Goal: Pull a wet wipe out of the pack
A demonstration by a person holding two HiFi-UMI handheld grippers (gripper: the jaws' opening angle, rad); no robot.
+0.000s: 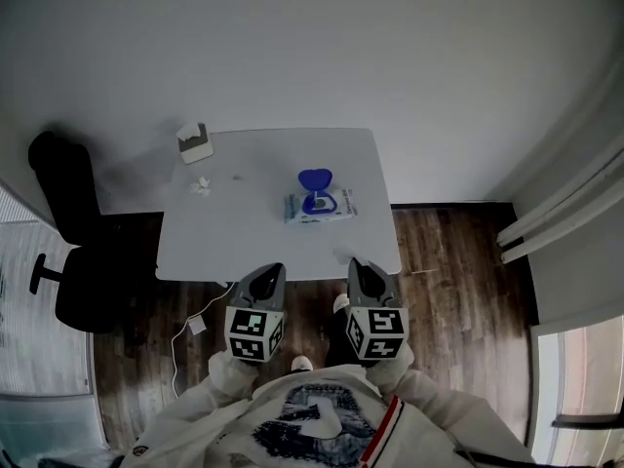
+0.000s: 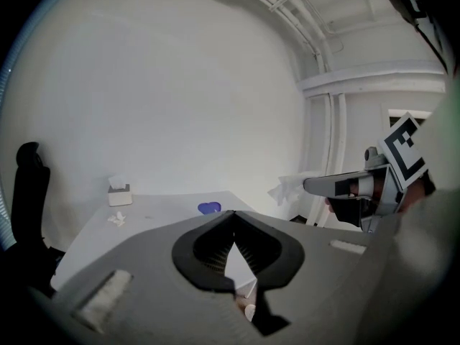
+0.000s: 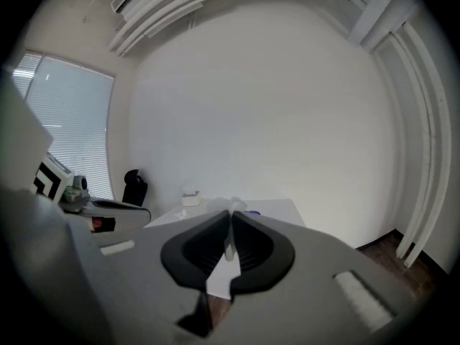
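The wet wipe pack (image 1: 319,206) lies on the white table (image 1: 253,242), right of its middle, with its blue lid (image 1: 314,178) flipped up. Both grippers are held close to the person's body, short of the table's near edge. My right gripper (image 1: 356,262) is shut on a white wet wipe (image 2: 287,189), which sticks out crumpled beyond its tips; a pale strip of the wipe (image 3: 229,243) shows between its jaws. My left gripper (image 1: 273,267) is shut with nothing in it, jaws together in its own view (image 2: 231,213). The blue lid (image 2: 209,208) shows far ahead.
A small white tissue box (image 1: 195,142) stands at the table's far left corner, with a crumpled white wipe (image 1: 201,186) near it. A black office chair (image 1: 68,232) is left of the table. A white cable (image 1: 190,325) lies on the wooden floor.
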